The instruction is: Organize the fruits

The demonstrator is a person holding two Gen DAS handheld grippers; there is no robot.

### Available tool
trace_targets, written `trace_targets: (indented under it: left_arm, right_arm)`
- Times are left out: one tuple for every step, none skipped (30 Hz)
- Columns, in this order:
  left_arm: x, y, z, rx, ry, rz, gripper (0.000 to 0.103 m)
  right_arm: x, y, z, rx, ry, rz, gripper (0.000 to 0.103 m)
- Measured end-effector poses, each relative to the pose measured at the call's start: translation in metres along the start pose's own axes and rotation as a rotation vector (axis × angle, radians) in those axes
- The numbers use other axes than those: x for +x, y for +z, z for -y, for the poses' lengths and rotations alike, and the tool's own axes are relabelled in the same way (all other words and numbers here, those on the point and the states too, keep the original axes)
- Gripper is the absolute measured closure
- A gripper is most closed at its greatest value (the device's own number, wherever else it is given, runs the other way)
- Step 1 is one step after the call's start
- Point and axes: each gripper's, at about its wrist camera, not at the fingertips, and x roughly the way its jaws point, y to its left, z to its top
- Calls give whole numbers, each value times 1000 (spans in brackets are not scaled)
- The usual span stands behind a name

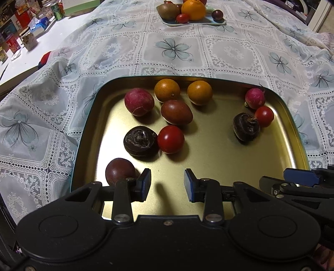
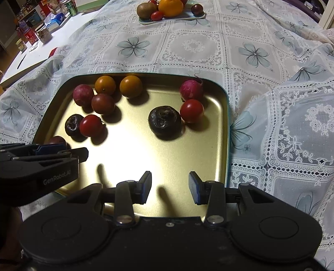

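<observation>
A gold metal tray [image 1: 208,158] [image 2: 135,158] holds several small fruits: two orange ones [image 1: 167,90] [image 2: 130,86], red tomatoes [image 1: 170,139] [image 2: 191,111], pink radishes [image 1: 139,101] [image 2: 191,89], dark water chestnuts [image 1: 141,141] [image 2: 164,121] and a dark plum [image 1: 120,171]. My left gripper [image 1: 167,185] is open and empty over the tray's near edge, the plum just left of it. My right gripper [image 2: 170,187] is open and empty over the tray's near right part. Each gripper shows at the edge of the other's view.
A pale plate [image 1: 208,21] [image 2: 144,20] at the far end of the flowered tablecloth holds a large orange [image 1: 193,9], a kiwi [image 2: 146,10], a tomato and a dark plum. A white side table [image 1: 31,48] with cans and boxes stands at the far left.
</observation>
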Motion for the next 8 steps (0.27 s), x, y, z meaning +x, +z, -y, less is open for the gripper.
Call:
trace_targets:
  left_arm:
    - [0,0,0,1,0,-1,60]
    - [0,0,0,0,-2,-2,60]
    - [0,0,0,-1,-4,-3,60]
    - [0,0,0,-2,-6,-5,60]
    - [0,0,0,-3,-7,-5,60]
    - [0,0,0,-4,-7,-3,60]
    - [-1,0,0,-1,-9,-1,60]
    - [-1,0,0,-1,-9,-2,60]
  right_arm:
    - [1,0,0,1,1,-5,61]
    - [2,0,0,3,0,-9,61]
    - [2,0,1,5,0,-12,61]
    - [3,0,1,7,-1,-13,61]
    - [3,0,1,9,-1,-13,61]
    - [3,0,2,10,-1,-12,61]
    - [2,-1,2,9,-1,-12,61]
    - [2,-1,2,8,1,-11,61]
